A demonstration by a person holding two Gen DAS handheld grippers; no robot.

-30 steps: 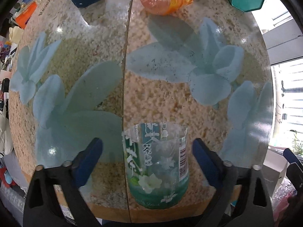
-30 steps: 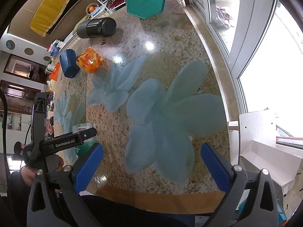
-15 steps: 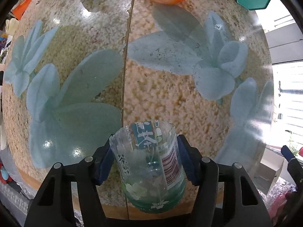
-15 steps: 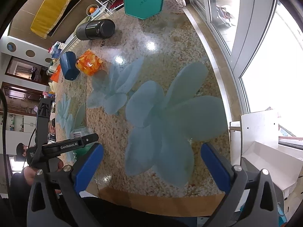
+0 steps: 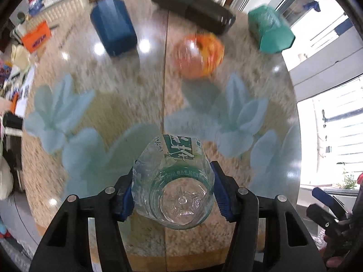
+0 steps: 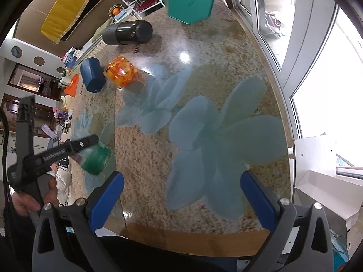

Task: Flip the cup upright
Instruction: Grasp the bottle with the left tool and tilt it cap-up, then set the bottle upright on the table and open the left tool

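the left gripper (image 5: 173, 190) is clamped on the clear cut-bottle cup (image 5: 173, 181), blue pads pressing both sides of its tea label. half a second ago the cup sat inverted on the counter as the pads closed; now it is lifted and tipped, its moulded base turned toward the camera and its mouth pointing away over the floral stone counter (image 5: 136, 104). the blurred background suggests the wrist is mid-rotation, so the flip seems underway, not finished.

the right wrist view adds the side angle: the cup (image 6: 96, 158) hangs tilted above the counter edge, clear of the surface. it also shows the right gripper (image 6: 181, 195) with fingers wide apart, holding nothing. farther off lie a blue cup (image 6: 91, 76), an orange bottle piece (image 6: 121, 72), a black flask (image 6: 127, 32) and a teal hexagonal cup (image 6: 189, 3).
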